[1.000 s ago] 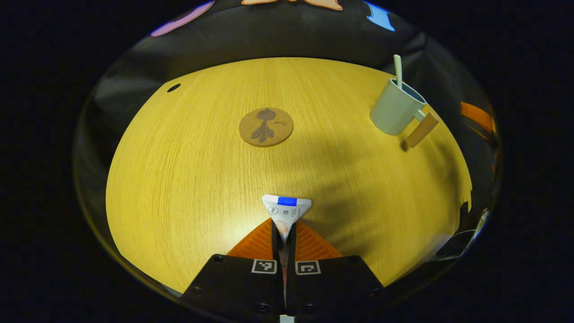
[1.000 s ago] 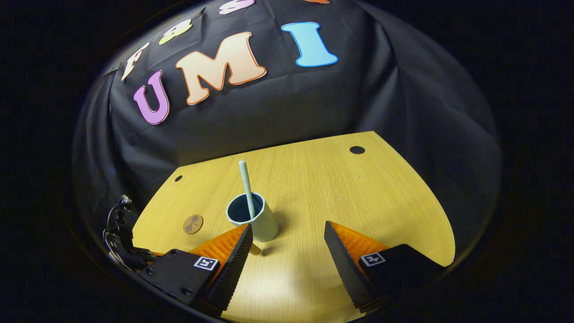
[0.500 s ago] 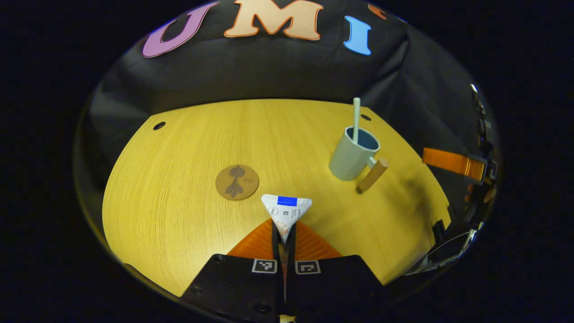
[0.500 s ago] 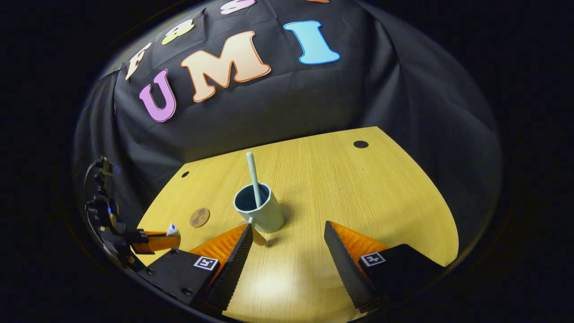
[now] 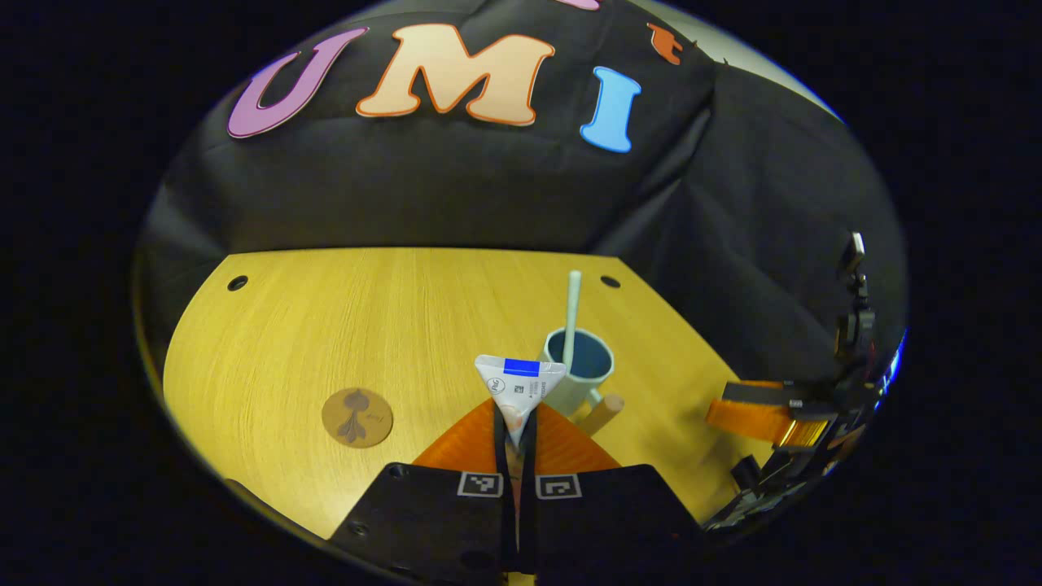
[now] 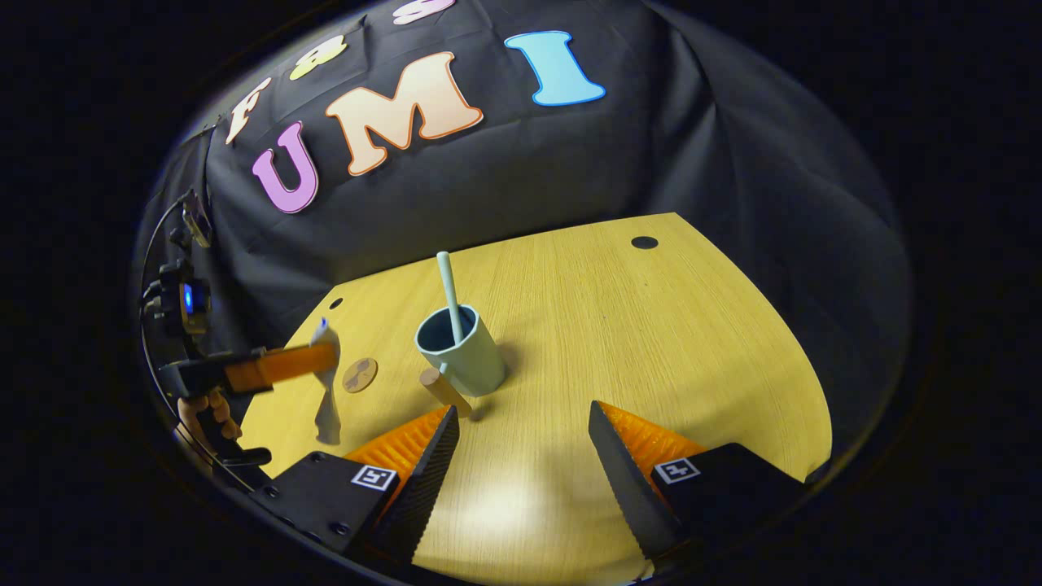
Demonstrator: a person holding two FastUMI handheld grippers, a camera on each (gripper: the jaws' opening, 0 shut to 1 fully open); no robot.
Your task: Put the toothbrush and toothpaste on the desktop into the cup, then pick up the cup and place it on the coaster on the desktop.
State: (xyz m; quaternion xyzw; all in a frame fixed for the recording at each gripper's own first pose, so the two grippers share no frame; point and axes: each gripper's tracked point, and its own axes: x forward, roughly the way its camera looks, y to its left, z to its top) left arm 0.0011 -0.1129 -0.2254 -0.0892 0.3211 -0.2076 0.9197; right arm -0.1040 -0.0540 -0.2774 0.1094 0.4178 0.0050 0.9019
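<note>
Above the worktop (image 5: 342, 325), left tongs (image 5: 515, 423) clamp the toothpaste (image 5: 519, 389); right tongs (image 6: 521, 456) gape; lower it cap-first beside the toothbrush (image 5: 571, 313) into the cup (image 5: 580, 376).

In the right gripper view the cup (image 6: 461, 356) stands near the middle of the bench (image 6: 651, 342) with the toothbrush (image 6: 448, 293) upright in it. The coaster (image 6: 360, 375) lies at its 9 o'clock, apart. Farther out toward 9 o'clock, the toothpaste (image 6: 327, 391) hangs above the bench from the left claw (image 6: 281, 364).
</note>
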